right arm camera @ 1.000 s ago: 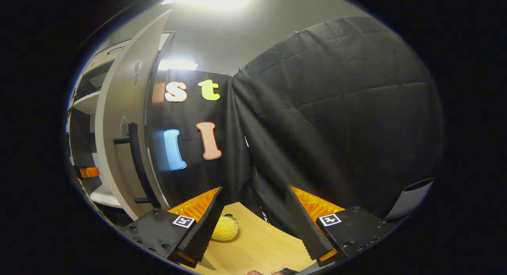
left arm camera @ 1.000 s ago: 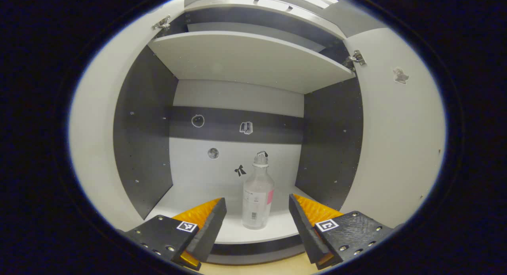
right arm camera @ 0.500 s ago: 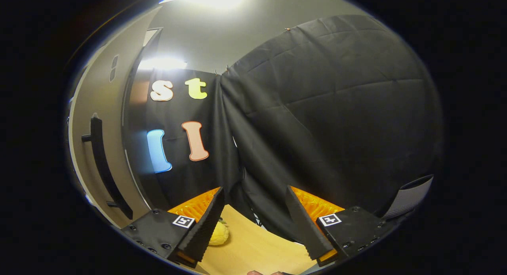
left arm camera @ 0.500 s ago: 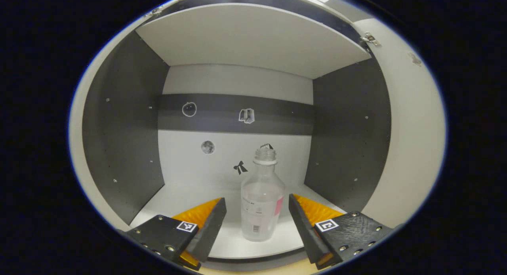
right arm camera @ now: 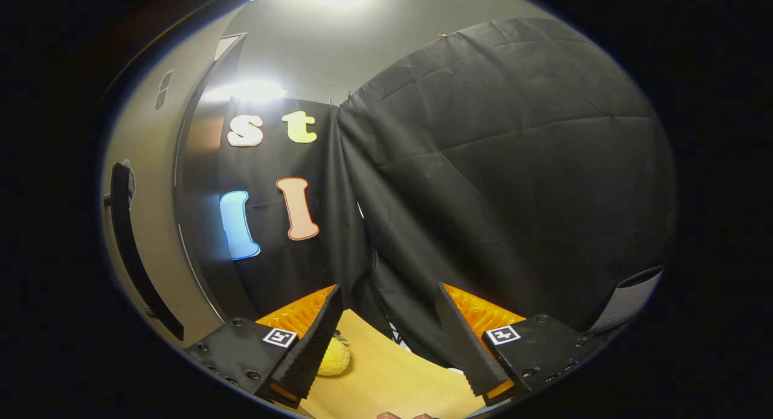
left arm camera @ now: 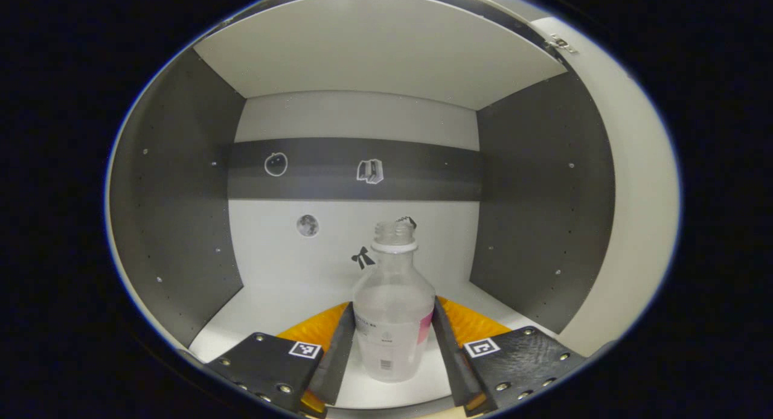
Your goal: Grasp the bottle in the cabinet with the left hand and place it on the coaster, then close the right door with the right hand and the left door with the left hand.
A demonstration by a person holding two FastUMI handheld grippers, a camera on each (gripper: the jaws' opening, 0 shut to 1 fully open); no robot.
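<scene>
Though jaws flanking, bottle contact unclear.

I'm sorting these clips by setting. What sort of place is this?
Likely a staged recording booth, not a real kitchen: a nearly bare cabinet holding one clear bottle between the left gripper fingers, black cloth as a wall, and a wooden table.

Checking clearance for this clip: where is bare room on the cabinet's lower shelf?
Bare white lower shelf lies between the clear plastic bottle and the dark left wall. It is crowded at the front middle, where the left gripper flanks the bottle.
</scene>
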